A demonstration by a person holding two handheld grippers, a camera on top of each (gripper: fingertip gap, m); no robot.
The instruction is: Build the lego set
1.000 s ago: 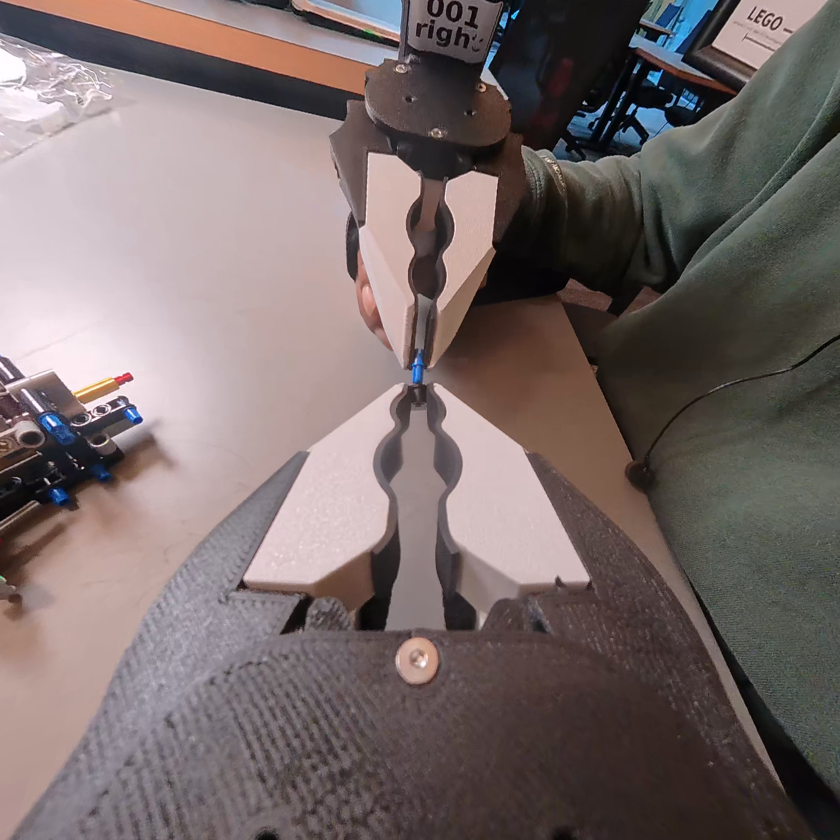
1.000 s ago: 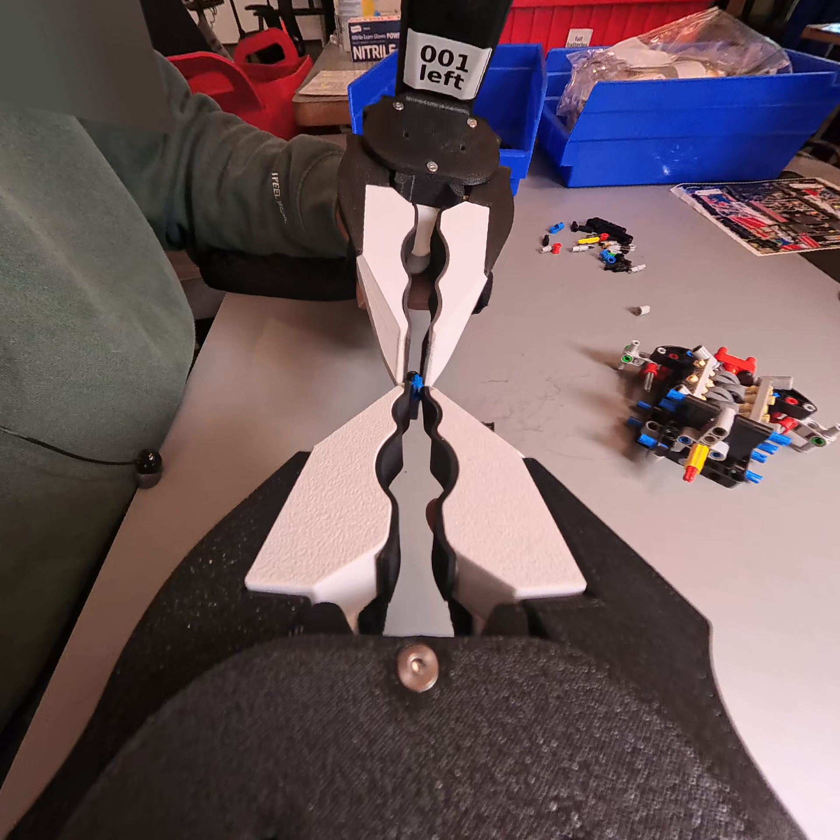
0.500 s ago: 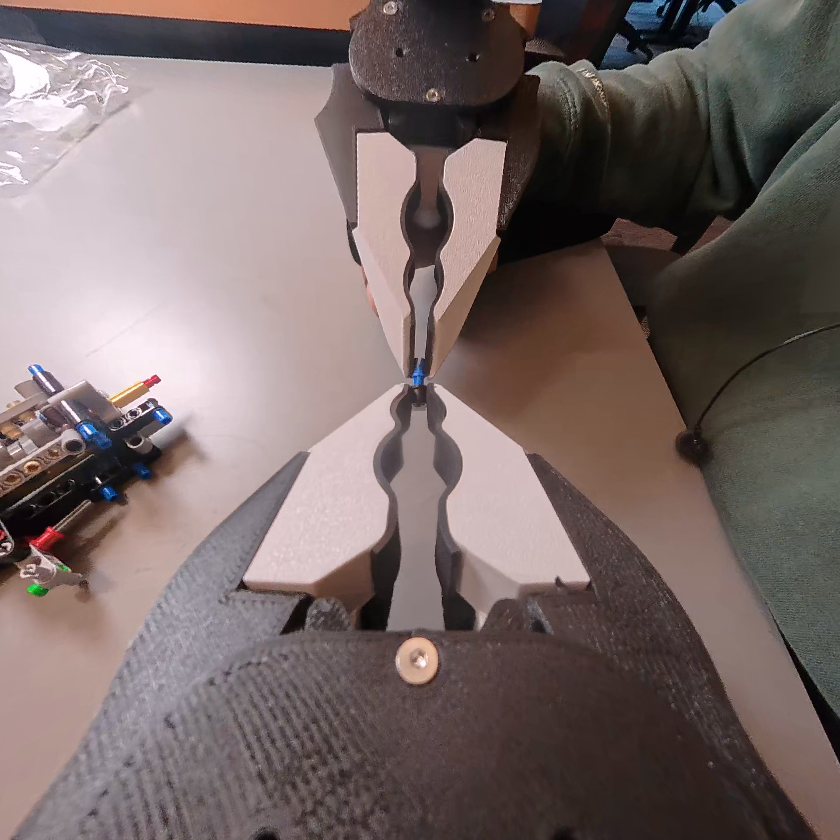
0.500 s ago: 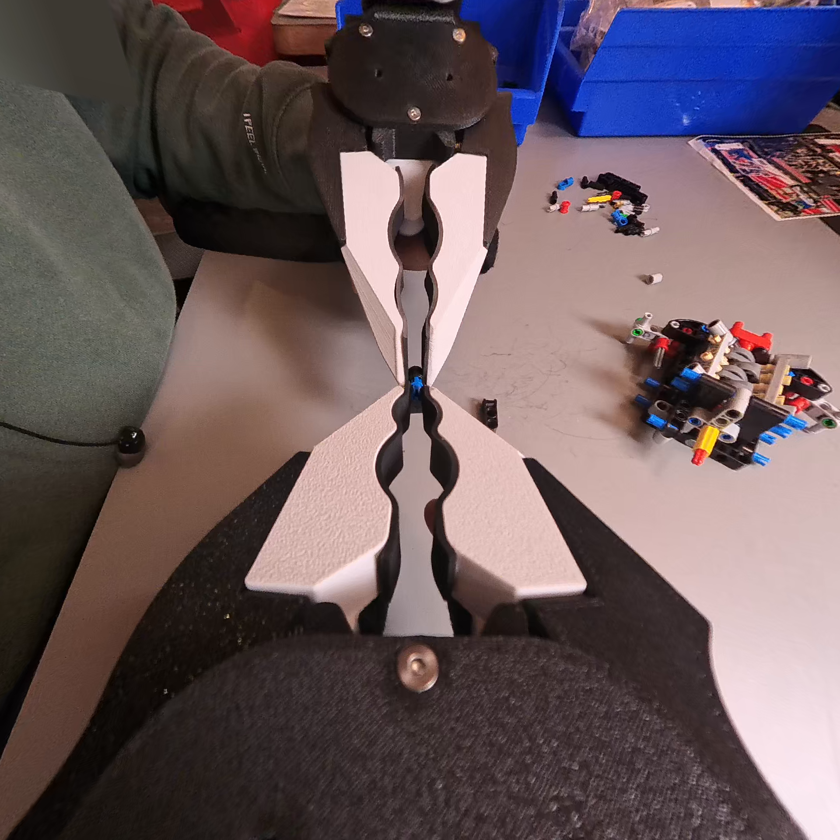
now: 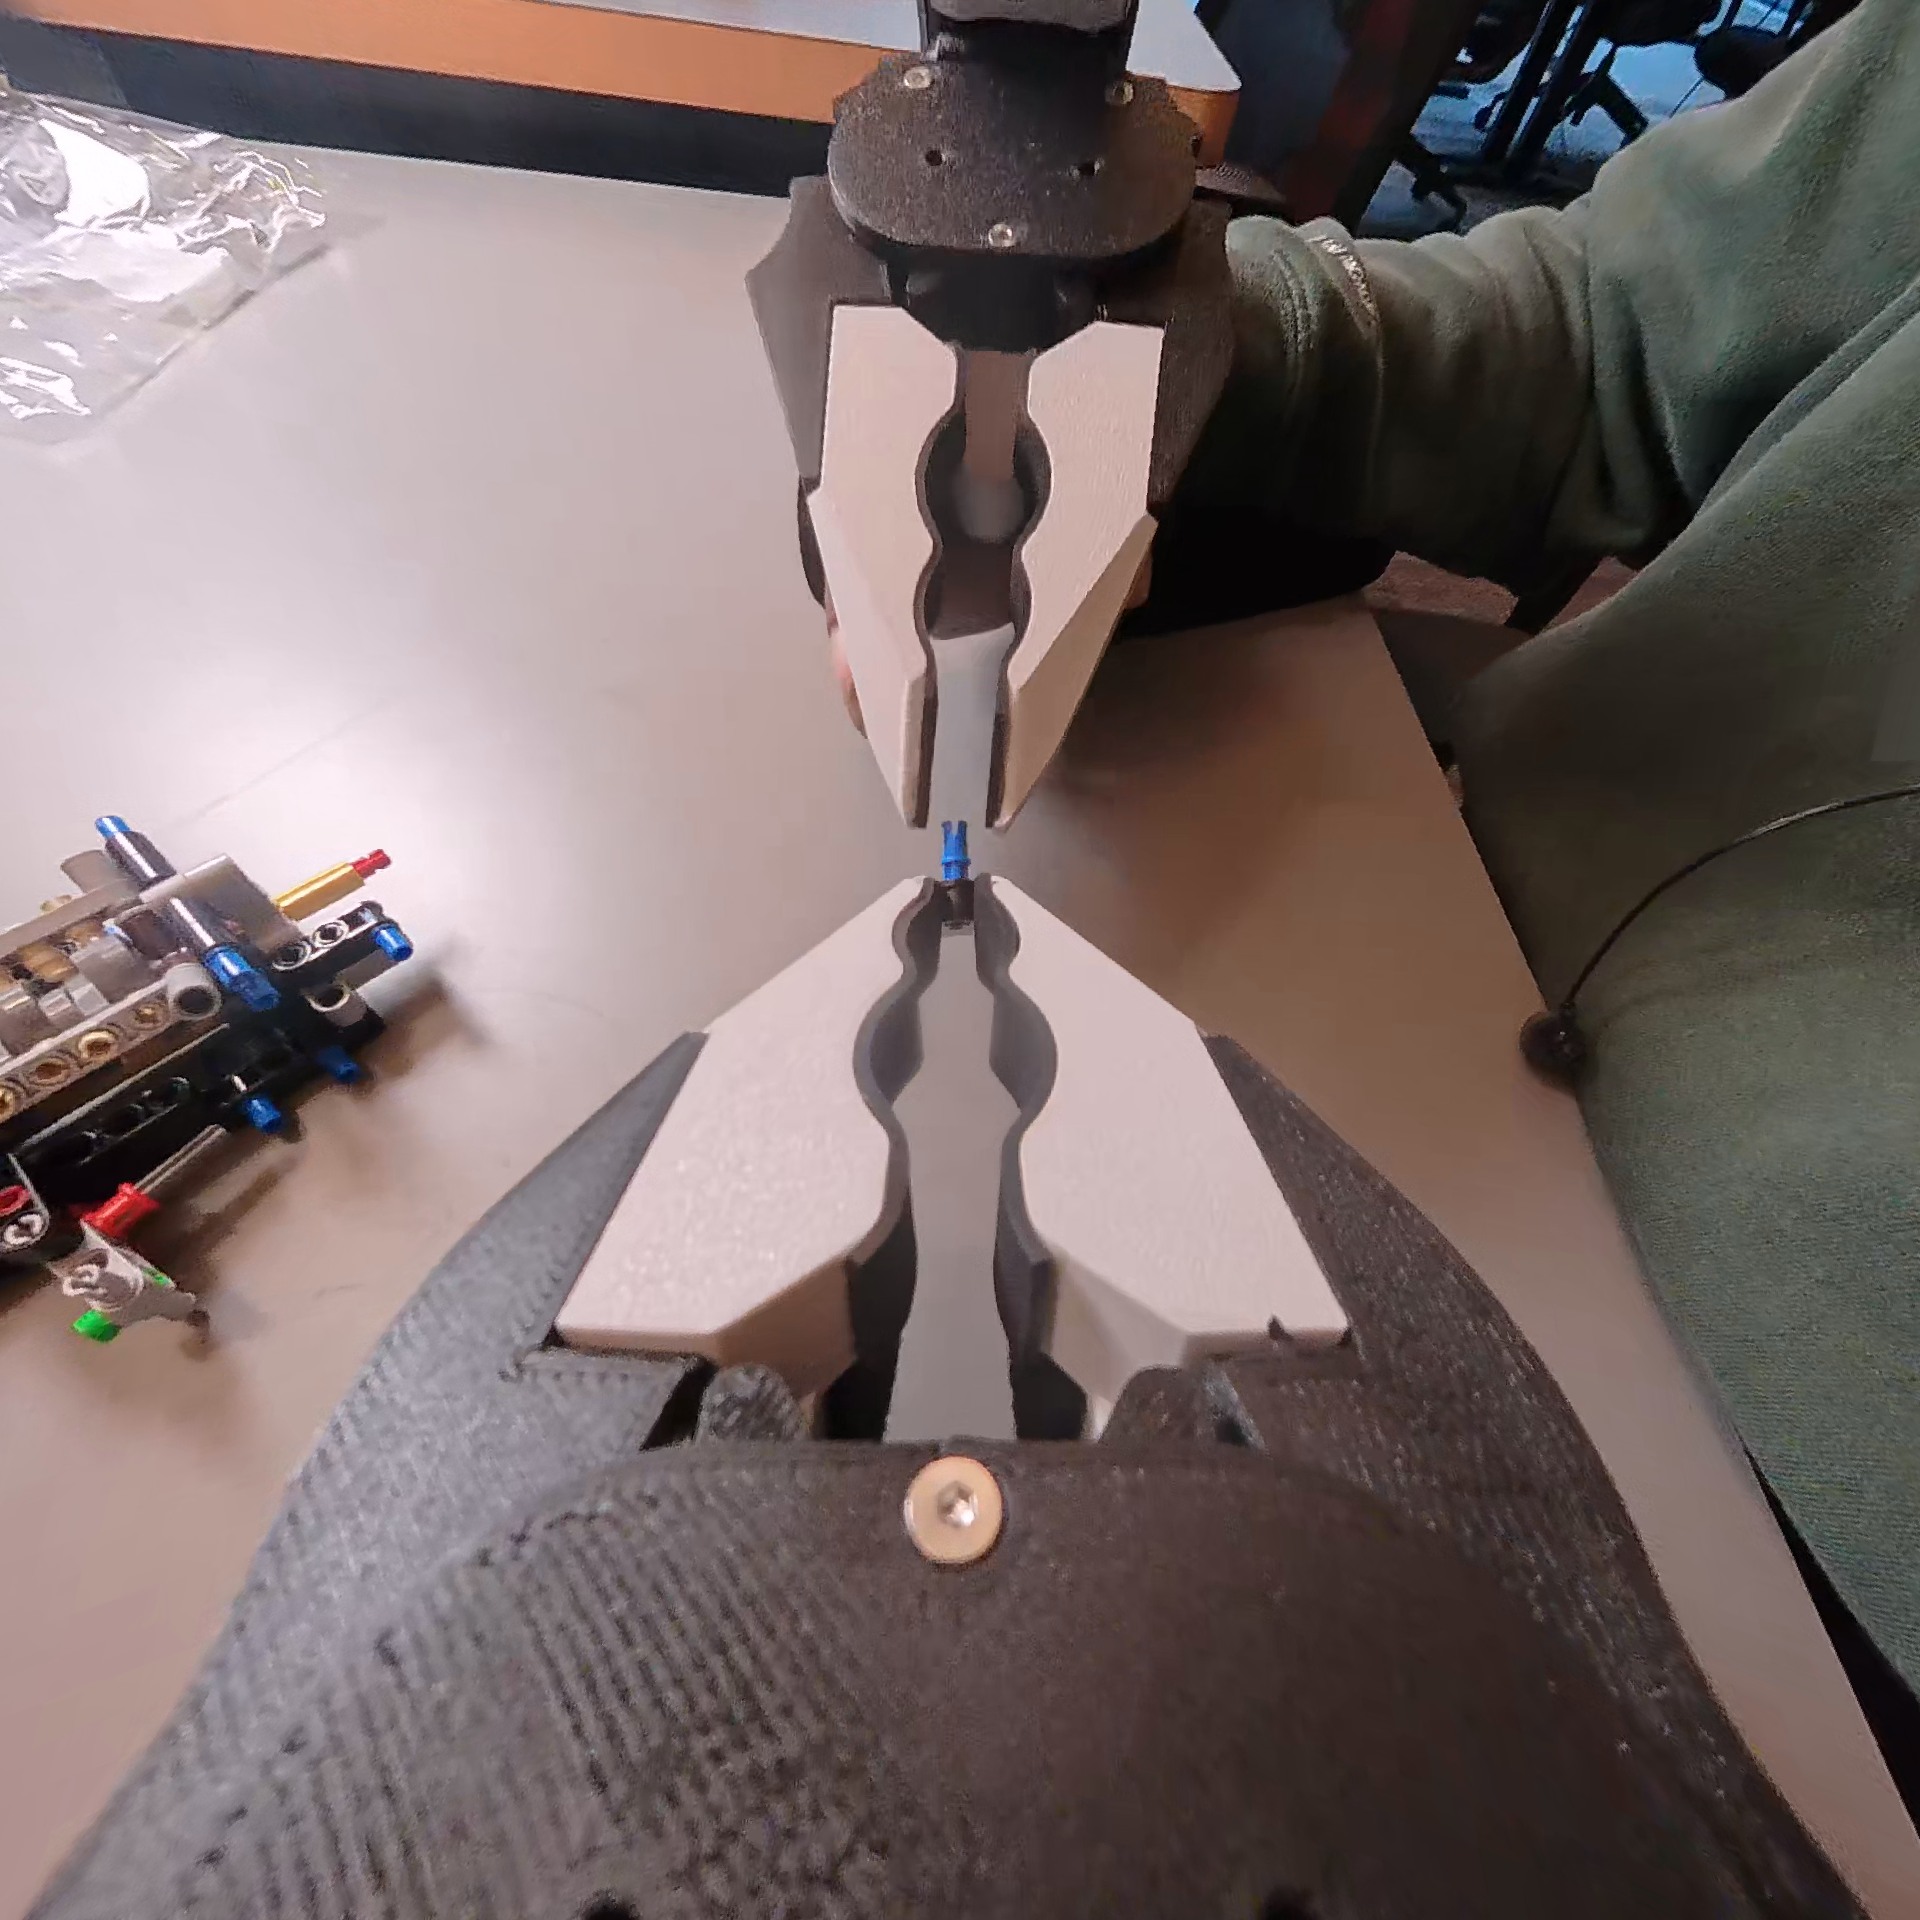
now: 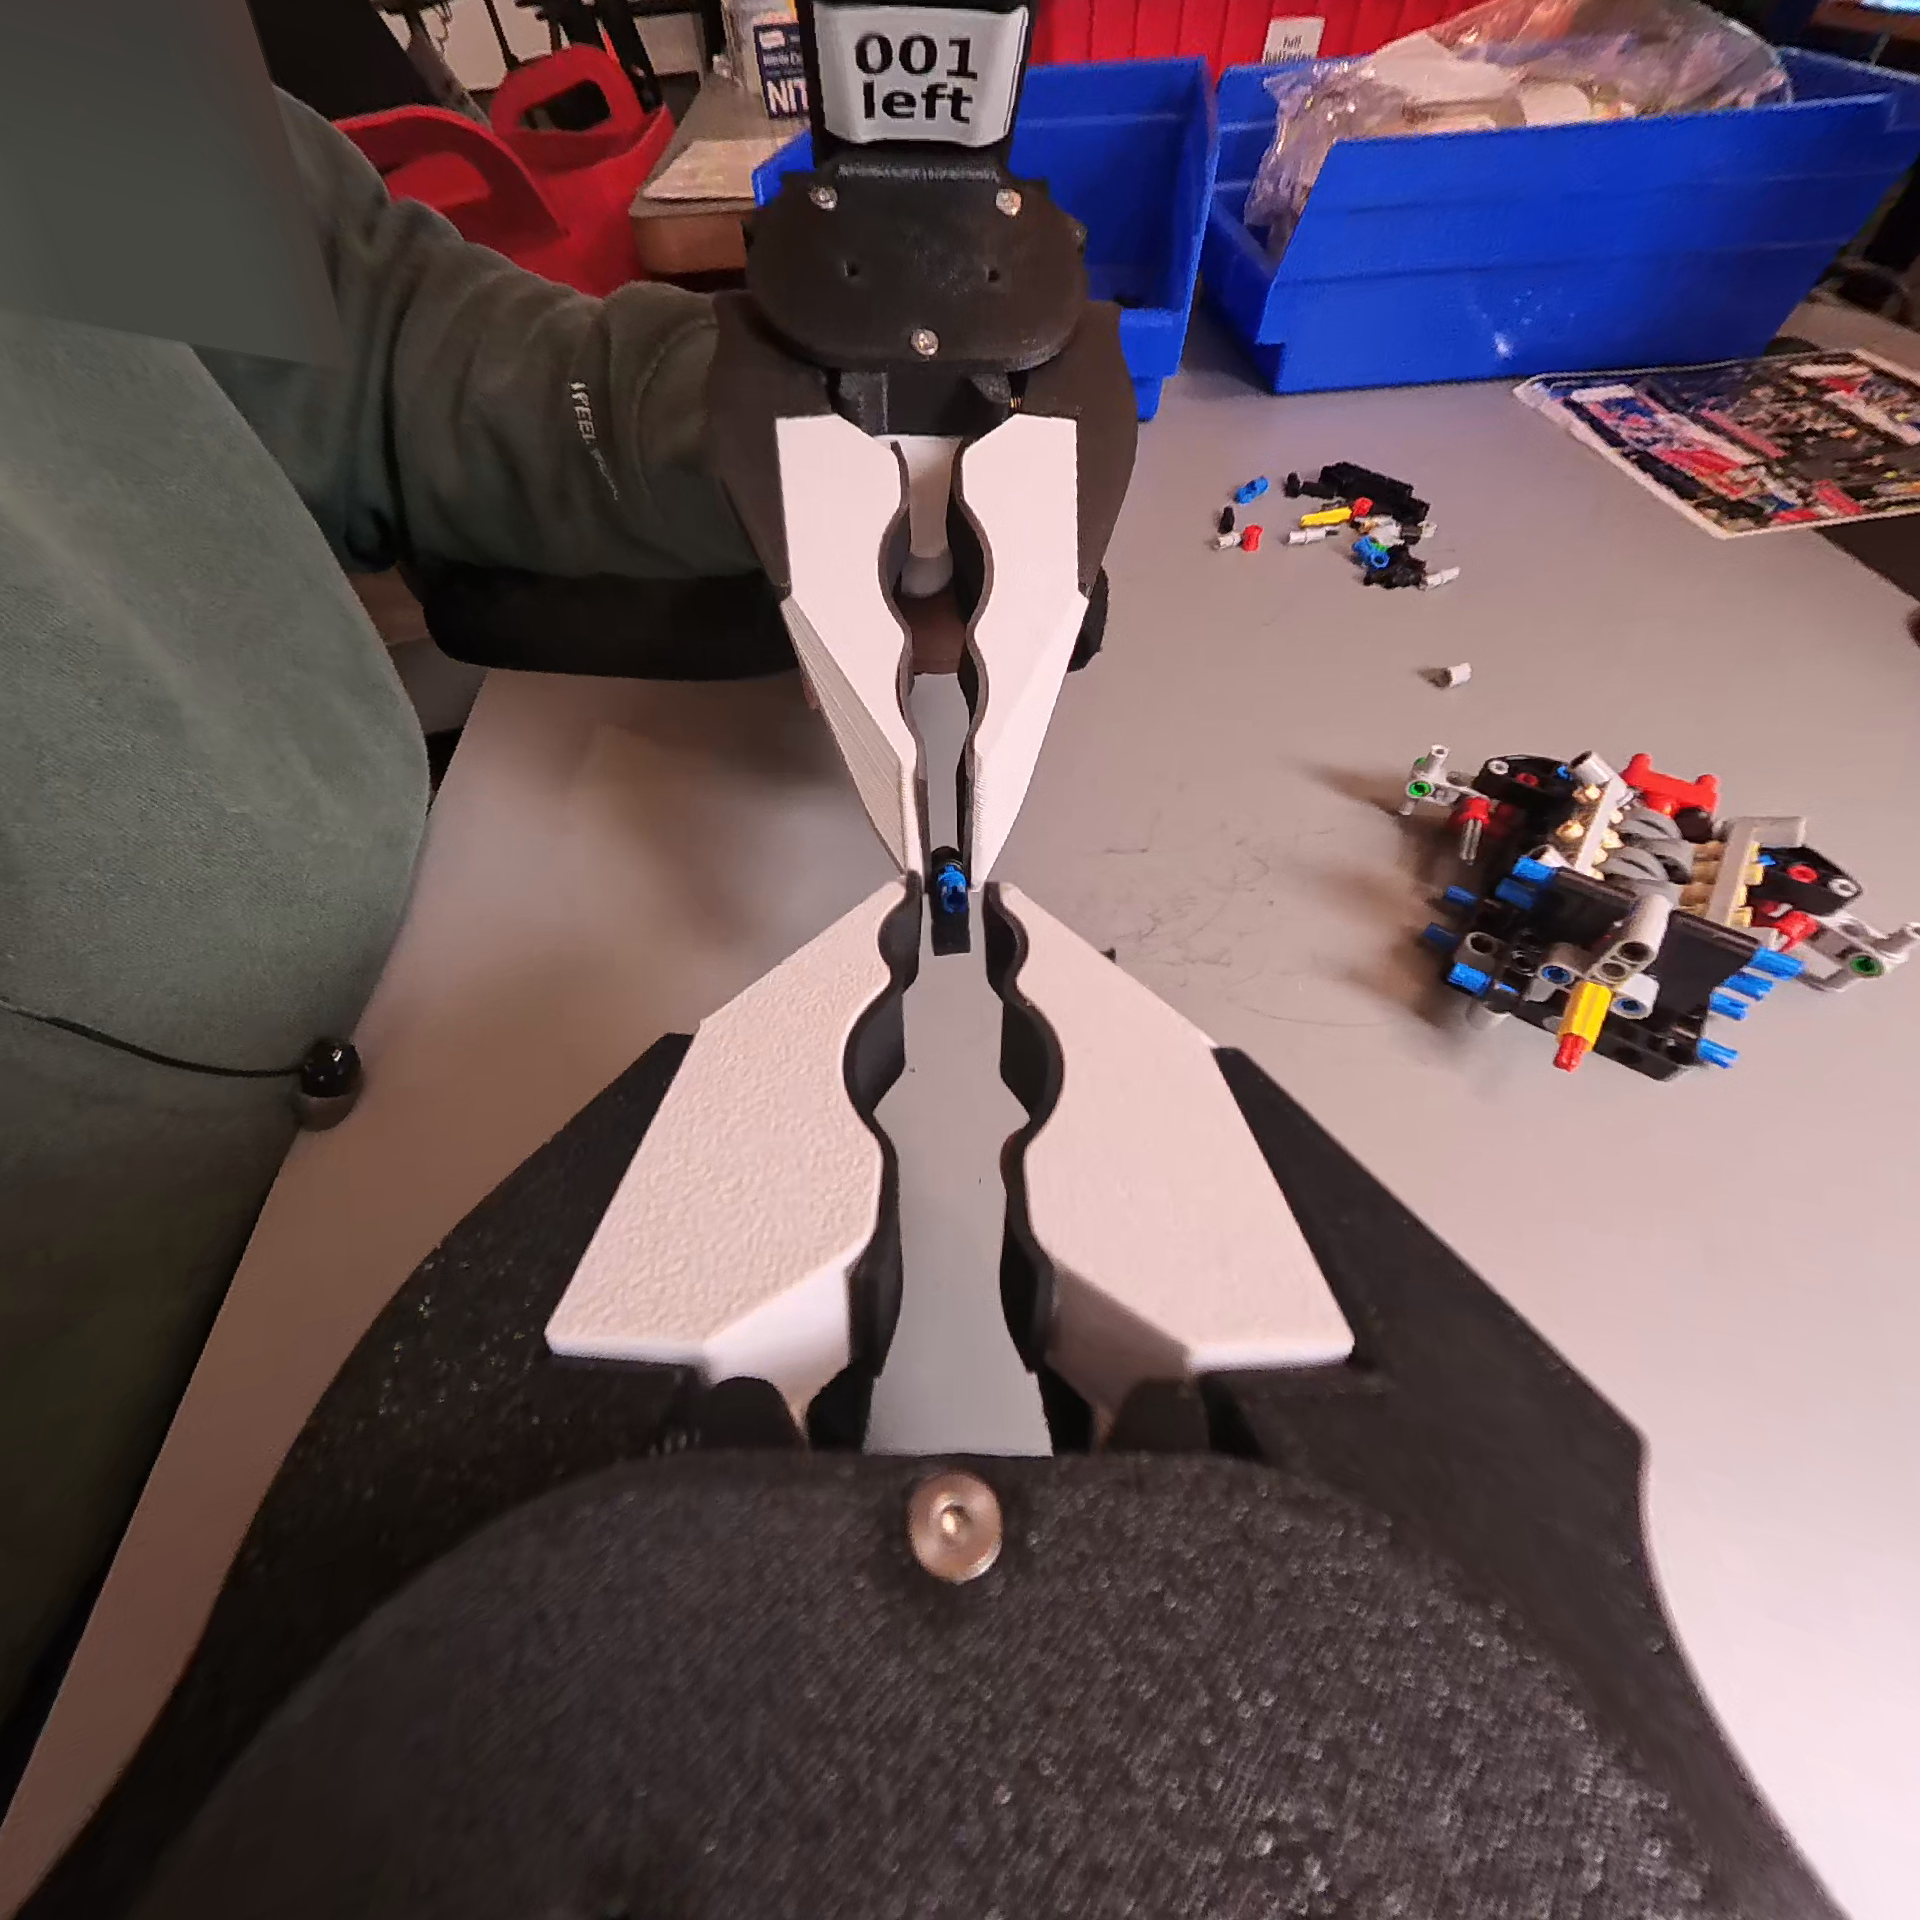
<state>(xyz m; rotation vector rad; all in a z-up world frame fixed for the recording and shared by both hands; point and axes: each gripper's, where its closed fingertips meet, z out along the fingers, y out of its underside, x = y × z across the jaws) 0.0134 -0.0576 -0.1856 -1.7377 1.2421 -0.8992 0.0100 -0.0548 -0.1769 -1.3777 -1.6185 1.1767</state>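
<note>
My left gripper (image 5: 953, 891) is shut on a small black piece (image 5: 956, 912) with a blue pin (image 5: 951, 847) sticking out of its front. My right gripper (image 6: 953, 899) faces it tip to tip, jaws a little apart and empty. In the left wrist view the right gripper (image 5: 956, 821) ends just short of the pin's free end. In the right wrist view the left gripper (image 6: 943, 857) comes down from above with the blue pin (image 6: 948, 883) at its tips. The part-built lego assembly (image 6: 1621, 914) lies on the table, also in the left wrist view (image 5: 177, 997).
A pile of loose small pieces (image 6: 1340, 525), one grey piece (image 6: 1447, 675) and an instruction booklet (image 6: 1745, 436) lie beyond the assembly. Blue bins (image 6: 1538, 239) stand at the back. A clear plastic bag (image 5: 114, 260) lies far left. The person's green sleeve (image 5: 1507, 416) is at the table's edge. The tips of both grippers are at nearly the same place.
My right gripper has opened and let go of the blue pin, which stays in the black piece in my left gripper. Both grippers have tilted slightly.
</note>
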